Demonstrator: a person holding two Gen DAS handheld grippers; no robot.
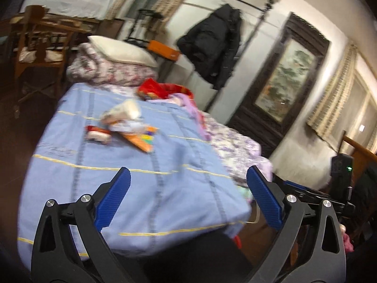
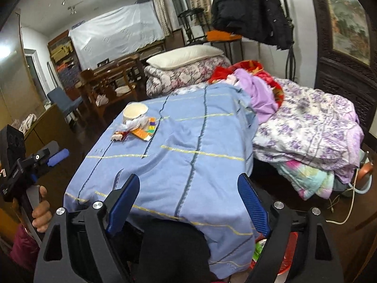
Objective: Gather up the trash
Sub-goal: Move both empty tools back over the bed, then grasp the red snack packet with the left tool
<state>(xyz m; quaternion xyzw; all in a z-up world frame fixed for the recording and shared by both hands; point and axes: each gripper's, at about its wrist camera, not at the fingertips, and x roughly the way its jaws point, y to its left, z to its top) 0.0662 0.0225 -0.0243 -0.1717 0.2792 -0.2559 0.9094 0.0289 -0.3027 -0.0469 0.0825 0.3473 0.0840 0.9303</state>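
A small heap of trash lies on the blue bed sheet (image 2: 200,129): a white paper bowl (image 2: 135,112), a crumpled white wad (image 2: 135,123), an orange wrapper (image 2: 143,133) and a red-and-white wrapper (image 2: 119,136). In the blurred left wrist view the same bowl (image 1: 127,110) and orange wrapper (image 1: 141,141) show farther up the sheet (image 1: 117,188). My left gripper (image 1: 188,172) is open and empty, well short of the heap. My right gripper (image 2: 188,179) is open and empty too, over the sheet's near edge. A hand (image 2: 41,212) holds the left gripper at the right wrist view's left edge.
A red basket (image 2: 287,259) sits low beside the bed's near corner. Purple floral bedding (image 2: 306,129) is piled to the right, a folded quilt with a pillow (image 2: 186,54) at the head. A black coat (image 2: 247,7), wooden chairs (image 2: 106,87) and a dark framed screen (image 1: 282,75) surround the bed.
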